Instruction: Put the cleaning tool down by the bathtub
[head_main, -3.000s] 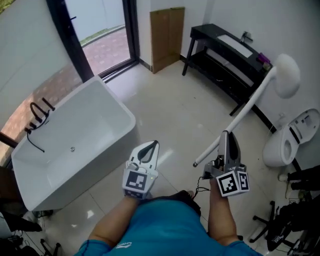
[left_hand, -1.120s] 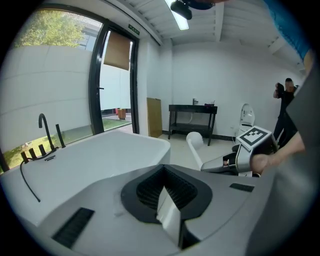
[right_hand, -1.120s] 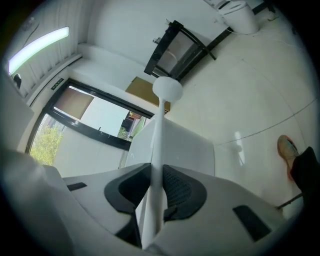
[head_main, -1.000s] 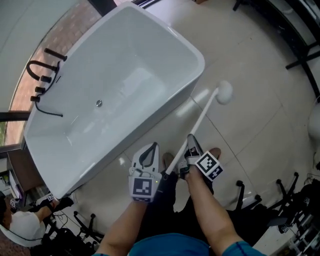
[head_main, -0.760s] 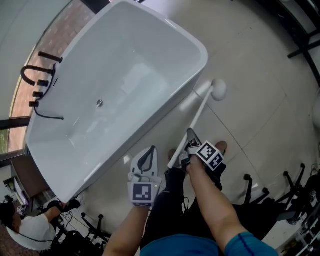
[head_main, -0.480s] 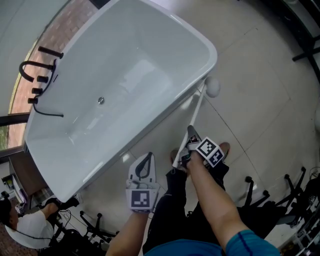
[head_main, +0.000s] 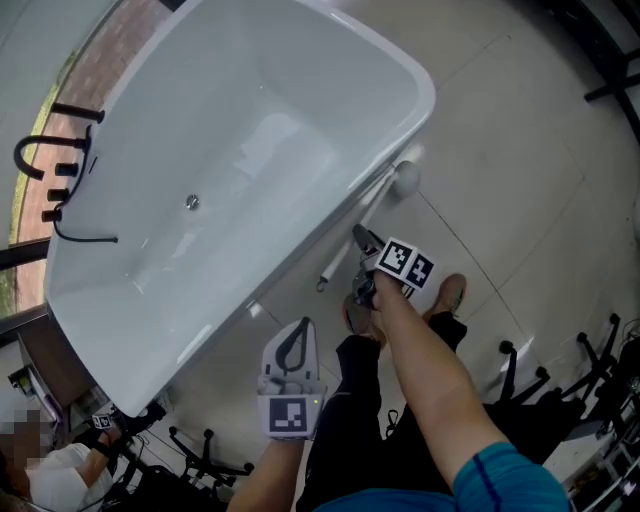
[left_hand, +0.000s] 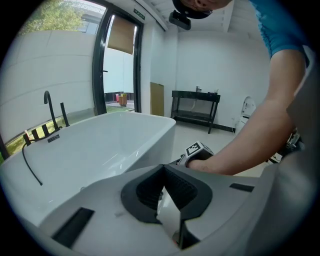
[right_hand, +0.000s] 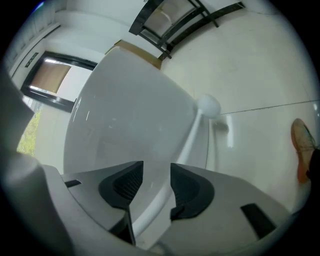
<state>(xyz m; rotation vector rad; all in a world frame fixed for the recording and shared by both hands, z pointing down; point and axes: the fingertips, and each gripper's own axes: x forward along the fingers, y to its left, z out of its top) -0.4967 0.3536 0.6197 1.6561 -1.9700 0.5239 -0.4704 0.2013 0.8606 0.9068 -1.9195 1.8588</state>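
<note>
The cleaning tool (head_main: 381, 197), a white long-handled brush with a round head, rests on the floor tiles against the side of the white bathtub (head_main: 421, 82). My right gripper (head_main: 359, 240) is low beside the handle's near part. In the right gripper view the handle (right_hand: 193, 134) runs between the jaws of my right gripper (right_hand: 156, 165), which are opening, and the pads stand off it. My left gripper (head_main: 303, 325) hangs back near my body, shut and empty; its own view shows my left gripper (left_hand: 164, 170) facing the tub (left_hand: 100, 145).
A black faucet (head_main: 42, 168) stands at the tub's far end, with a drain (head_main: 191, 201) in its floor. My shoe (head_main: 451, 294) is on the tiles next to the right gripper. Black stand legs (head_main: 521, 372) crowd the lower right. A black table (left_hand: 195, 100) stands against the far wall.
The tool has come down from a tilted hold and now lies along the tub's base. My right gripper's jaws have spread off the handle. The left gripper has hardly moved.
</note>
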